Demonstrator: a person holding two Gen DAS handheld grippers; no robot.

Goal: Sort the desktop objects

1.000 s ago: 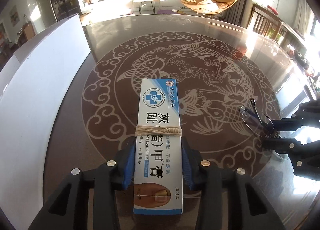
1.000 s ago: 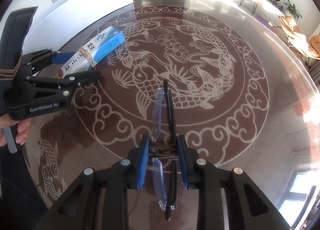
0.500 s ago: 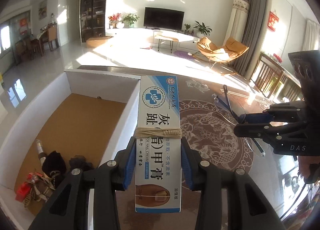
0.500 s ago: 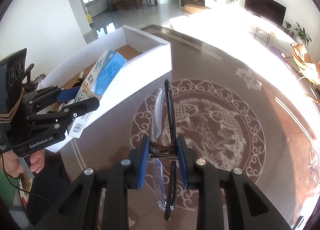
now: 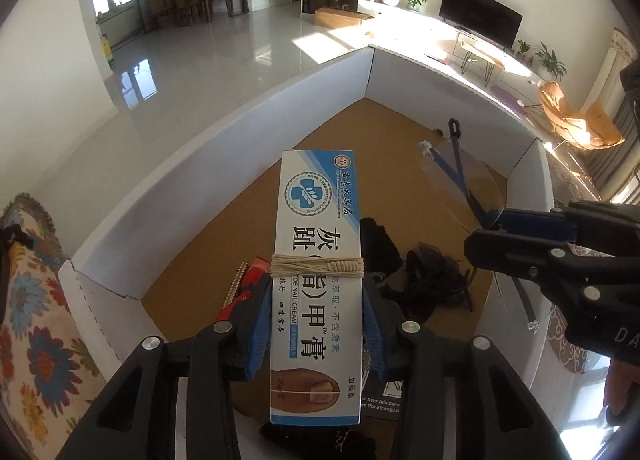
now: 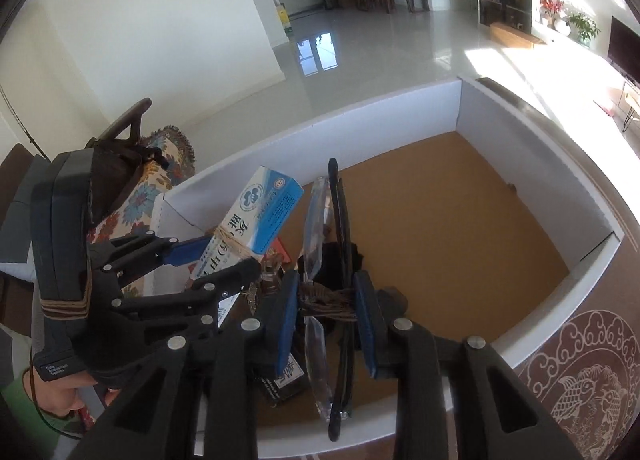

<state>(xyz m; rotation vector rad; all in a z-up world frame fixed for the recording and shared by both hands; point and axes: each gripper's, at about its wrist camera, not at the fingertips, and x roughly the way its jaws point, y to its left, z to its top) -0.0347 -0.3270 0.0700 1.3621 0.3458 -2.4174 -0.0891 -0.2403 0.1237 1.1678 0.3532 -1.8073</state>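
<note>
My left tongs (image 5: 316,334) are squeezed tight on a long white and blue cream box (image 5: 316,260). The blue pads press on its two long sides, near the end closest to me. The other end of the cream box sticks out past the tips. A tan rubber band (image 5: 317,267) is wrapped round the cream box, just past the pads. In the right wrist view, the same cream box (image 6: 256,228) tilts up out of my left tongs (image 6: 208,264).

My right tongs (image 6: 326,314) are clamped on a pair of folded glasses (image 6: 320,228). The pads pinch the glasses near the middle. The clear lens and the dark arms poke out past the tips, and the other end hangs back toward me. A brown band (image 6: 326,300) is wrapped round the glasses right between the pads. In the left wrist view, the glasses (image 5: 460,180) stick up out of my right tongs (image 5: 492,228).

Both things are up in the air over a big white box (image 5: 224,164) with a brown floor. My two tongs are close, side by side. Down in the white box lie some dark things (image 5: 432,276) and something red (image 5: 256,264). I cannot tell what they are. The table (image 6: 580,376) with swirly fish pictures is beside the white box.
</note>
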